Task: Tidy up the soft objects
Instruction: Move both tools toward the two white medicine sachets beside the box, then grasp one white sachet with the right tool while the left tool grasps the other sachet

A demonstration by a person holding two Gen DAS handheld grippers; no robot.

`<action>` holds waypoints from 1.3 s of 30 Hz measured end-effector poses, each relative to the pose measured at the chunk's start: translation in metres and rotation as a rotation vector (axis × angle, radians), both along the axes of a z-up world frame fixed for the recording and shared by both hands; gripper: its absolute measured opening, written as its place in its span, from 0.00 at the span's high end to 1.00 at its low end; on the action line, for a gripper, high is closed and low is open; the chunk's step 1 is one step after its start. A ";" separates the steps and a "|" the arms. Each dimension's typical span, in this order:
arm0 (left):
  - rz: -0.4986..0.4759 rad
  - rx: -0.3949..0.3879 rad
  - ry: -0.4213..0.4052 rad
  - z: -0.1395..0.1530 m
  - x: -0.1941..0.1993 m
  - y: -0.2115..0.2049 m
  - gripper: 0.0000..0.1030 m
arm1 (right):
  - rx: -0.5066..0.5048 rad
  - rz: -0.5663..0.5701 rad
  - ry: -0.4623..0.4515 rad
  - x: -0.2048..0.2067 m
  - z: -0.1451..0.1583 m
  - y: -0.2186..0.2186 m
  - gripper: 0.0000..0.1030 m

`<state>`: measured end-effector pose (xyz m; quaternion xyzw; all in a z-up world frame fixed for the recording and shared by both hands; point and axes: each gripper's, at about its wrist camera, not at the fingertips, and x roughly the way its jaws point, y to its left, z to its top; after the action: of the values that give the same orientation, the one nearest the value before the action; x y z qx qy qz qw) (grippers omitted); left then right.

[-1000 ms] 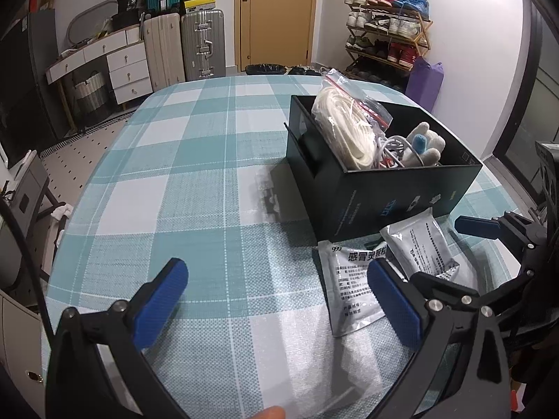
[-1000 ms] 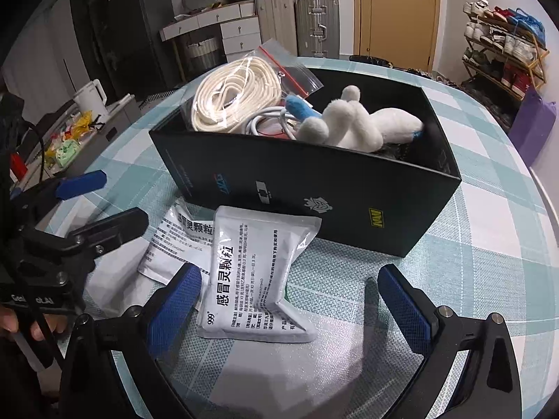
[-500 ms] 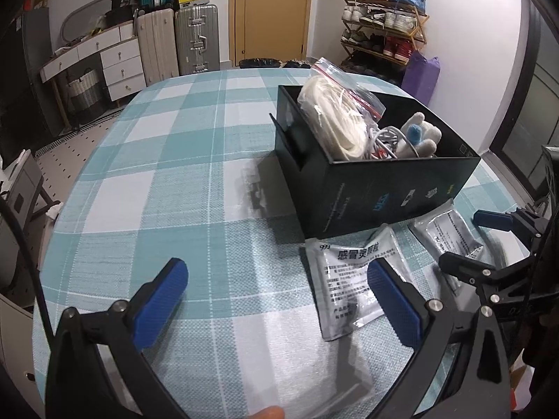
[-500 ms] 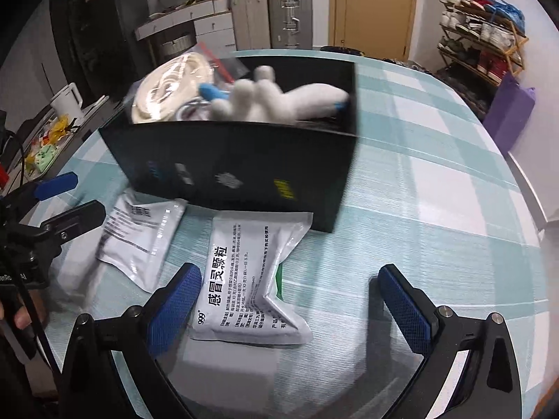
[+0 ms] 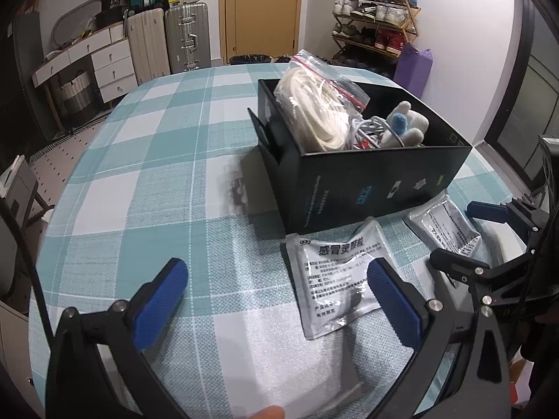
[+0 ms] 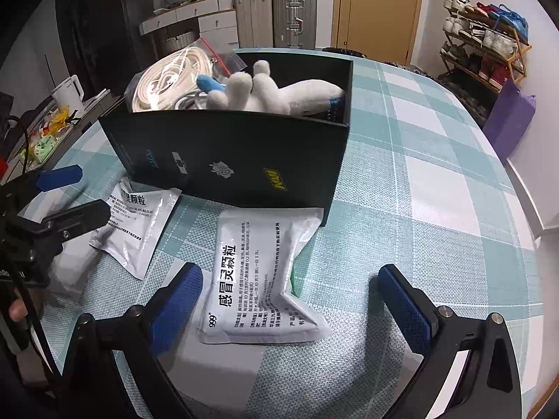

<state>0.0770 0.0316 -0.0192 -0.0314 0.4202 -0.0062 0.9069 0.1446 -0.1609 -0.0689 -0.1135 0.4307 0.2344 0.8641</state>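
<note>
- Here, both the left claw [image 5: 276,300] and right claw [image 6: 290,300] hang spread wide, empty.
- Two silver sachets [image 6: 258,279] lie on the checked surface [image 5: 167,188] against the black box [image 6: 244,160] holding plush toy [image 6: 272,94].

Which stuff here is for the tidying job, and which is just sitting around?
For the job:
black box
two silver pouches
plush toy
bagged rope

Just around:
suitcases
shoe rack
purple bag
</note>
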 end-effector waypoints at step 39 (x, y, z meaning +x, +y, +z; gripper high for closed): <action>-0.059 -0.030 0.068 -0.007 0.016 -0.035 0.00 | 0.134 0.005 -0.077 -0.033 0.008 -0.021 0.62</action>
<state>0.0932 -0.0038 -0.0259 -0.0328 0.4512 -0.0380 0.8910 0.1120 -0.1820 -0.0611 -0.0654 0.3802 0.2604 0.8851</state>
